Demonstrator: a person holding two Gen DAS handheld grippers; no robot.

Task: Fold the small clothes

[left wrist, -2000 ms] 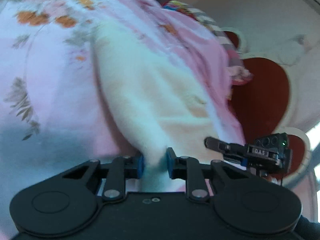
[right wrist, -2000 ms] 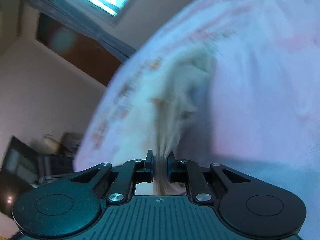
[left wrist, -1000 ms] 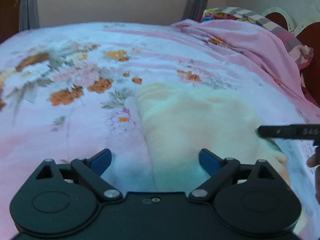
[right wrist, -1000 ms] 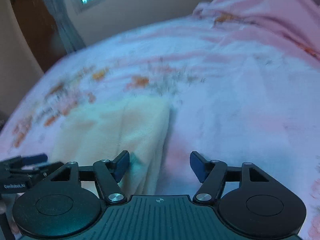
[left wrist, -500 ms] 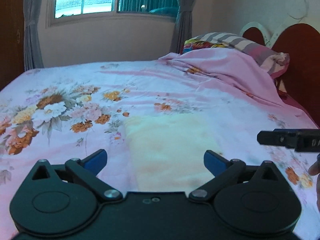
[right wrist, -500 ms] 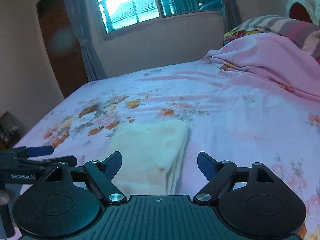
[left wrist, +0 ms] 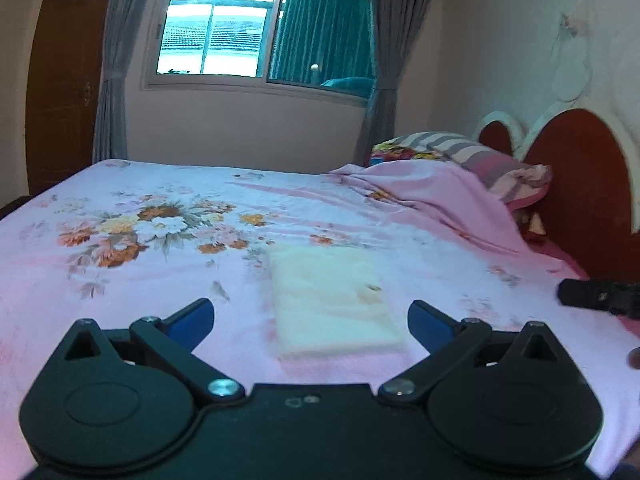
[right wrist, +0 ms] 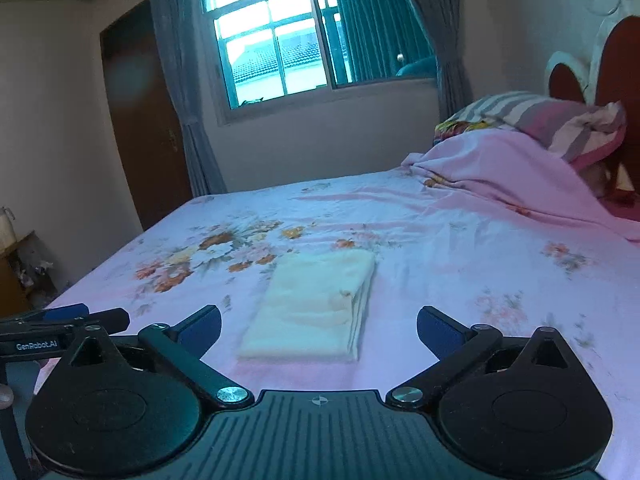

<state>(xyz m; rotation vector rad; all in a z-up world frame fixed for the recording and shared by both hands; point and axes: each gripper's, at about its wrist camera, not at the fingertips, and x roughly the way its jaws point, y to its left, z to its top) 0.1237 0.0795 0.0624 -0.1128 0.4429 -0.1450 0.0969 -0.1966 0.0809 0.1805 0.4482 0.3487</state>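
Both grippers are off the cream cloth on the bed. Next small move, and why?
Probably none on this piece: keep both clear. The cream cloth lies flat as a tidy layered rectangle on the floral bedsheet, and the left gripper and right gripper are open and empty. No other garment shows.

Bed (left wrist: 120, 280) with pink floral sheet fills the foreground. Pink blanket (left wrist: 432, 196) bunched at the head end, striped pillow (left wrist: 472, 154) on top of it, against a red-brown headboard (left wrist: 580, 184) with white trim. Window (left wrist: 256, 28) on far wall, grey curtains (left wrist: 380, 60) either side. Dark wooden door (right wrist: 140, 120) left of the window.
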